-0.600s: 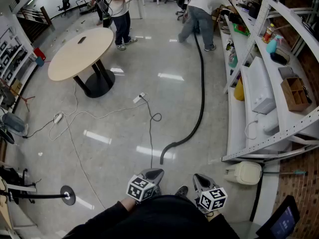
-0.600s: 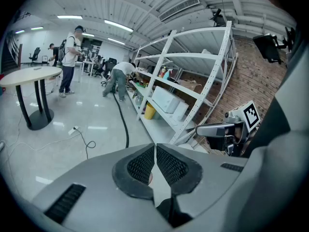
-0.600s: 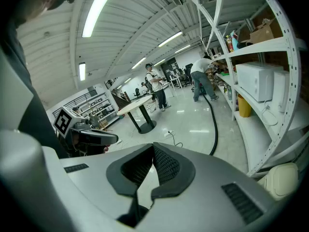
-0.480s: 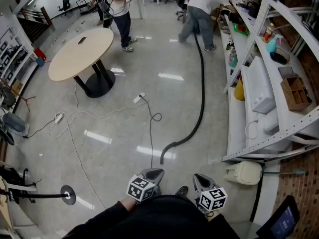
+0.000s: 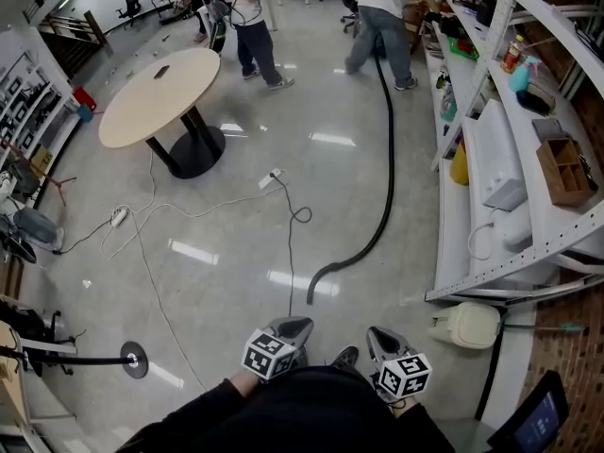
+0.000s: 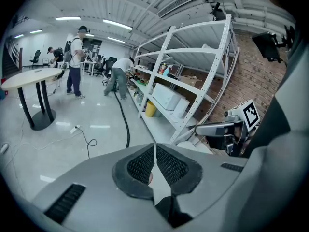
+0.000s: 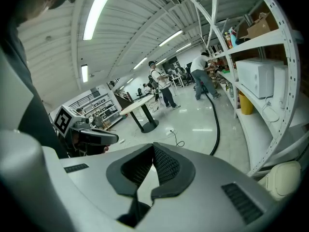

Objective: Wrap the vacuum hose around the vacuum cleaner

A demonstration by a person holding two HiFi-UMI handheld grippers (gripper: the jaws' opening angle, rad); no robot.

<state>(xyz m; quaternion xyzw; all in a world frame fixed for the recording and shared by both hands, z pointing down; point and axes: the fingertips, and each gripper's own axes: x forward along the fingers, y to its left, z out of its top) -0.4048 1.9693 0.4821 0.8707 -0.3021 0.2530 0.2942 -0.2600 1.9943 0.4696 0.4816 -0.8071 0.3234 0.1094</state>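
A long black vacuum hose (image 5: 385,182) lies on the shiny floor. It runs from a bending person (image 5: 387,8) at the far end to a free end (image 5: 310,295) just ahead of me. I cannot make out the vacuum cleaner itself. My left gripper (image 5: 294,326) and right gripper (image 5: 377,335) are held low in front of my body, both shut and empty, short of the hose end. The left gripper view shows the left gripper's (image 6: 154,146) pads together, with the hose (image 6: 124,122) beyond. The right gripper view shows the right gripper (image 7: 153,146) closed too, and the hose (image 7: 216,124) by the shelving.
White shelving (image 5: 510,206) with boxes and appliances lines the right side. A beige object (image 5: 467,327) sits at its foot. A round table (image 5: 160,97) stands at far left, with a standing person (image 5: 250,17) behind it. A thin cable and a power strip (image 5: 272,177) cross the floor. A stand base (image 5: 132,359) is near left.
The standing person by the table has stepped to the right, and the head view has shifted slightly. Both grippers stay where they were, shut.
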